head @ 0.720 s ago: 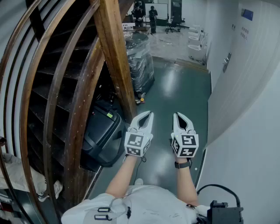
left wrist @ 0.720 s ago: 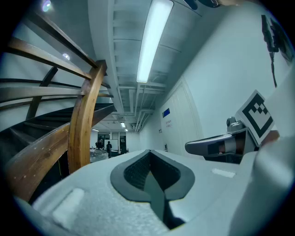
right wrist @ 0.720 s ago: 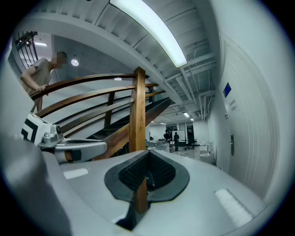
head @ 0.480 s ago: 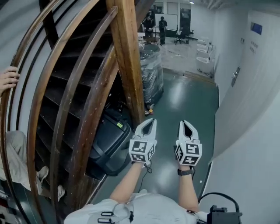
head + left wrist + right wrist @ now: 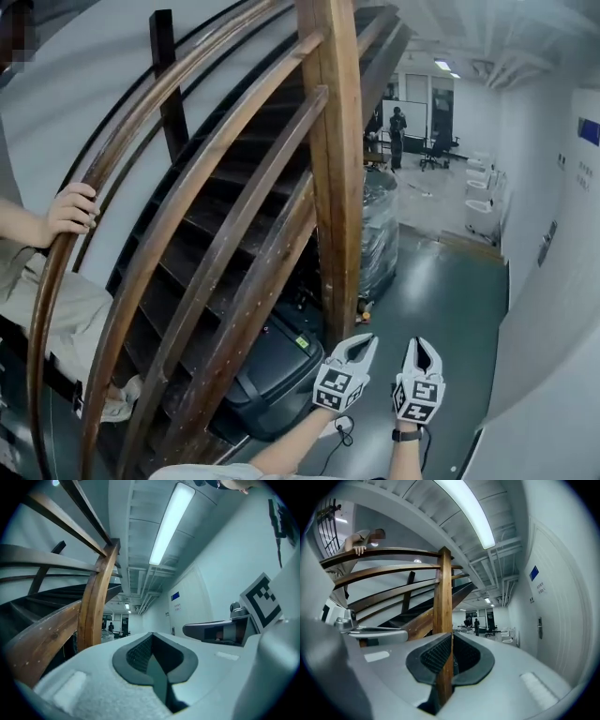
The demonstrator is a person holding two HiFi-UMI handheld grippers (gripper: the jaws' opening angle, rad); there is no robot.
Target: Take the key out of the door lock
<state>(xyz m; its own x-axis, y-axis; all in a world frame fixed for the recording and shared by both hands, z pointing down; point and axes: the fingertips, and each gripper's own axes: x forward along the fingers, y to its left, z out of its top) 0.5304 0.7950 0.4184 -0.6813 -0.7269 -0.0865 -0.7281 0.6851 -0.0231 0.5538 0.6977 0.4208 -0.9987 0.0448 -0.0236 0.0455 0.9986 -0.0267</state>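
My left gripper (image 5: 360, 345) and right gripper (image 5: 419, 347) are held side by side low in the head view, over the green floor. Both are shut with nothing between the jaws. In the left gripper view the left gripper (image 5: 151, 638) points down the corridor; in the right gripper view the right gripper (image 5: 451, 638) points at the wooden stair post (image 5: 443, 597). A door with a lock handle (image 5: 544, 246) stands in the white wall far ahead on the right, its handle (image 5: 540, 627) small in the right gripper view. No key can be made out at this distance.
A curved wooden staircase (image 5: 234, 216) with a thick post (image 5: 339, 169) fills the left. A person's hand (image 5: 73, 208) rests on its rail. A black case (image 5: 277, 375) lies under the stairs, a wrapped pallet (image 5: 380, 234) behind it. People (image 5: 397, 131) stand at the far end.
The head view has swung upward, so both grippers now sit lower and smaller in the picture. A person's hand on the stair rail has come into view. Both grippers stay shut.
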